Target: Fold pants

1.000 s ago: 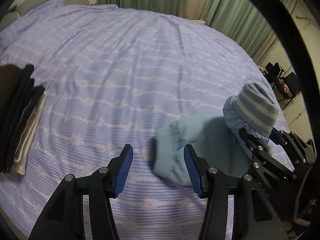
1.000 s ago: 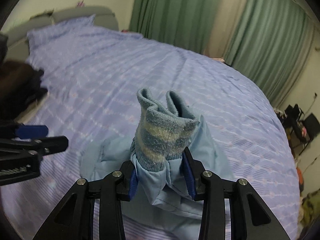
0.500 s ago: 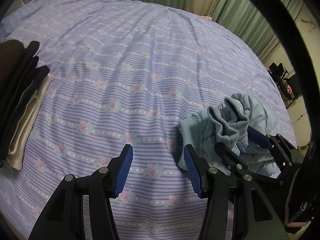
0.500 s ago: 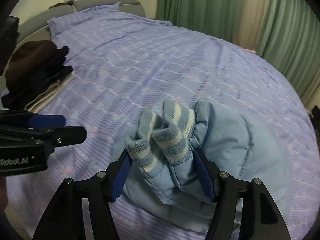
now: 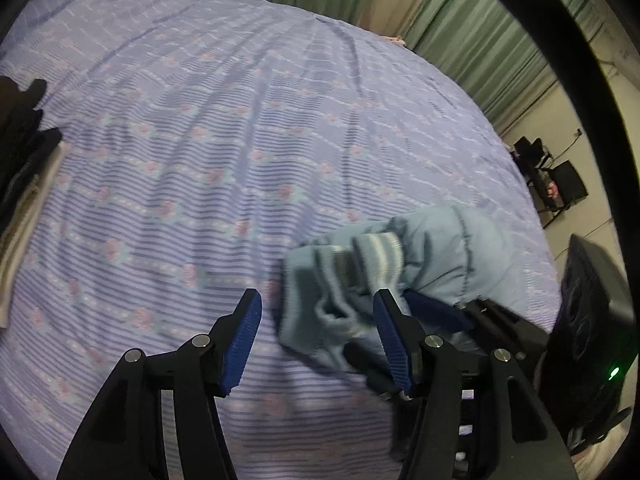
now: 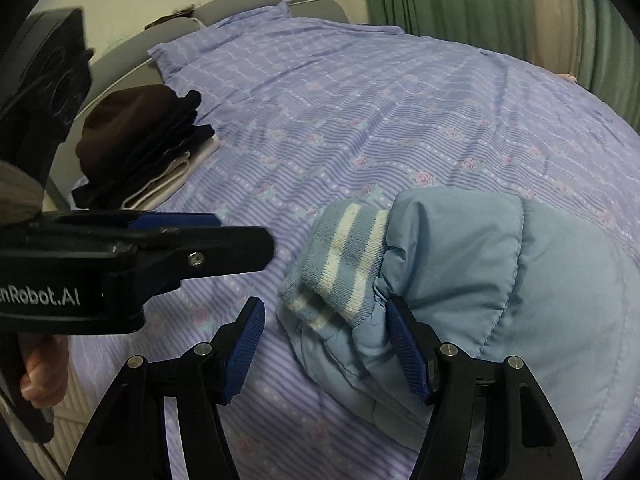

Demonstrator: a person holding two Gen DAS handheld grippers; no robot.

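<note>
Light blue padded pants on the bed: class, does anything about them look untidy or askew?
Yes. The light blue pants lie in a rumpled heap on the bedspread, striped knit cuffs bunched and sticking out sideways between the open right gripper, unlike the neat folded stack.

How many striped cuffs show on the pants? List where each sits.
2. One striped cuff lies on top, ahead of the right gripper; the second cuff peeks out beneath it, mostly hidden.

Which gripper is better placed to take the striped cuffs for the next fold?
Right. The right gripper is open with the striped cuffs of the light blue pants lying between its fingers. The left gripper is also open but sits off to the side, over bare bedspread.
</note>
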